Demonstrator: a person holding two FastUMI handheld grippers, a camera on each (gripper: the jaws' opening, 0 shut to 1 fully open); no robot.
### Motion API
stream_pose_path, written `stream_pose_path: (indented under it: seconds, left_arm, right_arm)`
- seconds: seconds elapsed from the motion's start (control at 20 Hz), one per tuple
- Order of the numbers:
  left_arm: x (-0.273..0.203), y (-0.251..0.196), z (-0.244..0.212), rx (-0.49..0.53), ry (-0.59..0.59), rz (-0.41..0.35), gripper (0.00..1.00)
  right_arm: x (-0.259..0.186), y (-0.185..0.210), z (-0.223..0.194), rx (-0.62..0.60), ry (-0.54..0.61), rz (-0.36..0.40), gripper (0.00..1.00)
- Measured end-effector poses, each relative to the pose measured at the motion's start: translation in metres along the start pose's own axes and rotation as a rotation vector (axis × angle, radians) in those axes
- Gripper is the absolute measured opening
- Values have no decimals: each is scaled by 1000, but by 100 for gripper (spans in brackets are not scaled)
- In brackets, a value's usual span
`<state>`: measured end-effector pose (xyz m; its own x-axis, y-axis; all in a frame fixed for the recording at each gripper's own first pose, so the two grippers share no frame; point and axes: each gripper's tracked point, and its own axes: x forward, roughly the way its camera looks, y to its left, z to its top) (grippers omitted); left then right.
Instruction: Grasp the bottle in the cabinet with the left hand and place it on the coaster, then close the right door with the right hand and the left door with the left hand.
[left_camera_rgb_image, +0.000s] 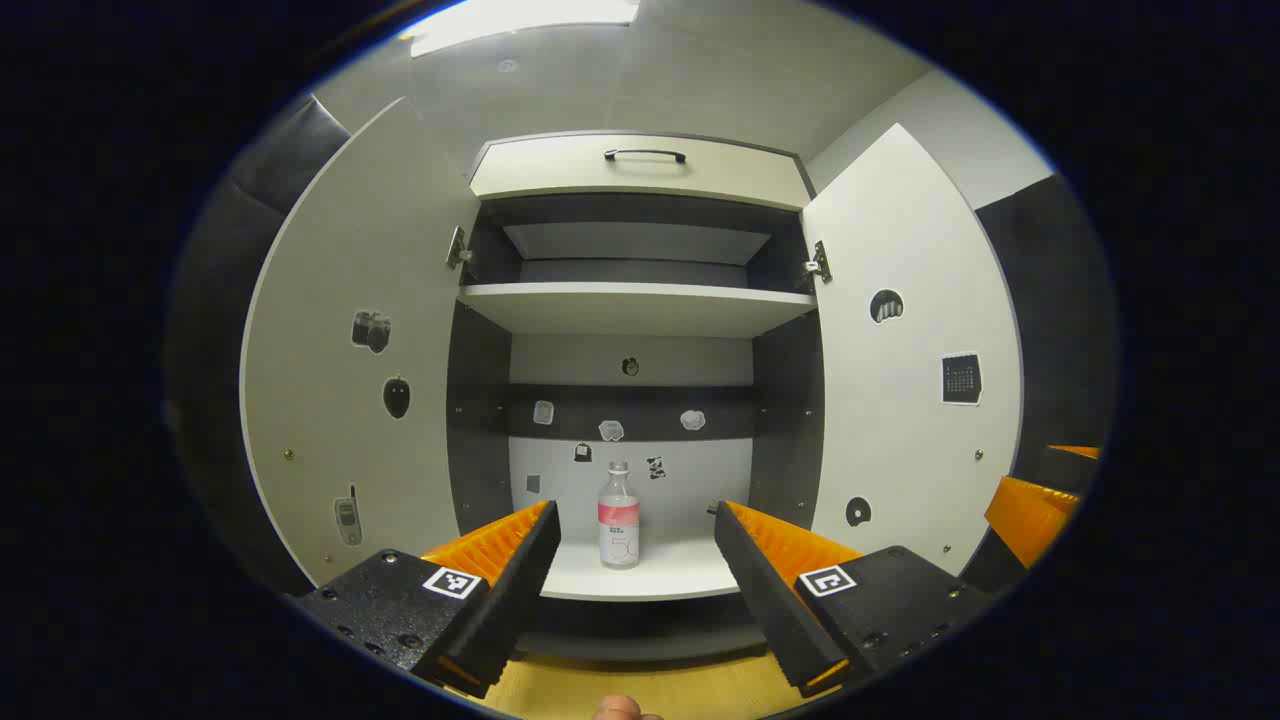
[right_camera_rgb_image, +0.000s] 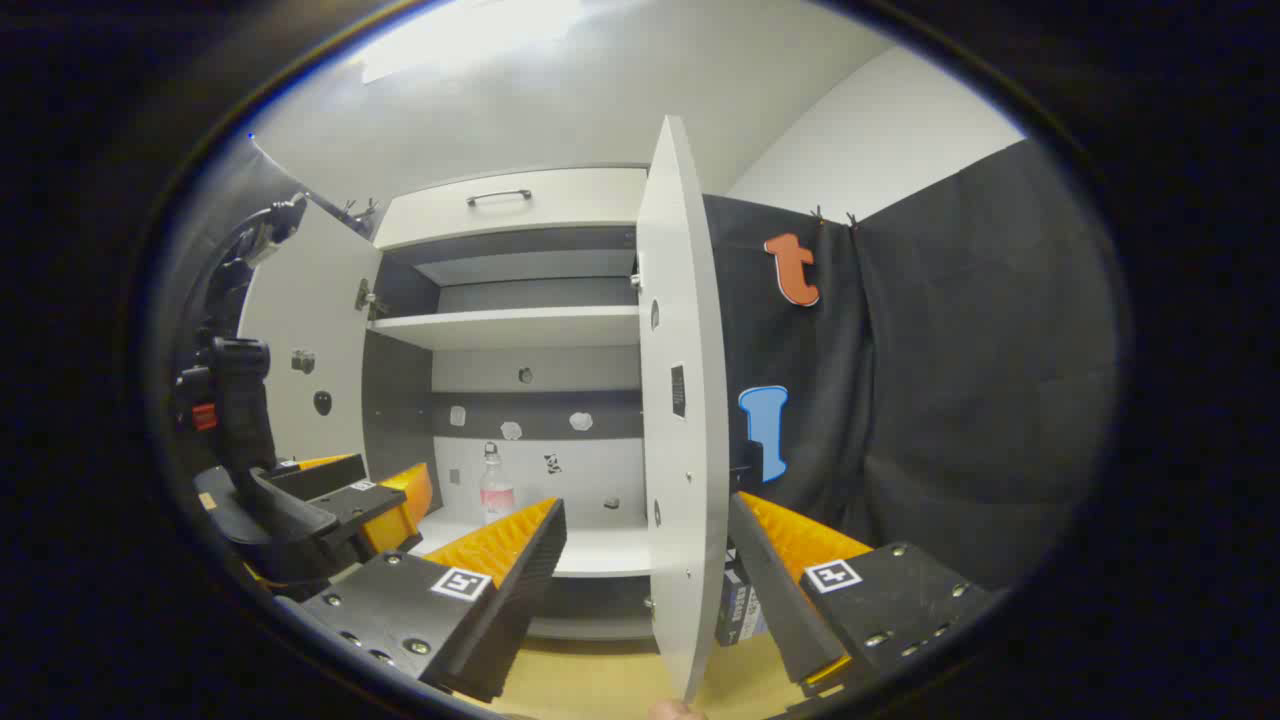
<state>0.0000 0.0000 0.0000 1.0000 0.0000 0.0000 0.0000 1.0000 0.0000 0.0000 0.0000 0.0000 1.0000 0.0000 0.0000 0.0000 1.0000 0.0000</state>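
Cabinet: pale carcass with dark interior side walls, both doors swung wide. Drawer front with a dark handle across the top. One upper shelf; one lower shelf at the base of the opening. Small stickers on the back panel and on the inner faces of both doors.

Bottle: clear, pale cap, pink label band. Stands upright on the lower shelf, near the back panel, roughly centred. In the right gripper view the bottle appears left of centre in the opening, beyond that gripper's left finger.

Left gripper: fingers spread wide, holding nothing. It faces the cabinet opening squarely; the bottle shows in the gap between the two fingers, slightly nearer the left one, farther back on the shelf and apart from both. In the right gripper view, the left gripper sits at the left, before the lower shelf, with its dark handle rising above it.

Right gripper: fingers spread, gripping nothing. The right door is seen edge-on between its fingers; contact cannot be told.

Left door: open, inner face toward the camera.

Tabletop: yellowish wood surface below the cabinet.
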Motion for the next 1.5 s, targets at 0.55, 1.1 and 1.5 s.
stream_pose_path:
  seconds: [0.55,1.1,1.5]
  left_arm:
    - [-6,-40,0,-13,30,-44,100]
    - [-13,-45,1,11,30,-28,99]
    - [11,-15,-20,53,77,25,99]
  right_arm:
    - [-11,-16,1,-51,6,-8,100]
    - [-10,-18,-4,-34,10,15,98]
    - [-11,-18,0,-17,-6,-18,98]
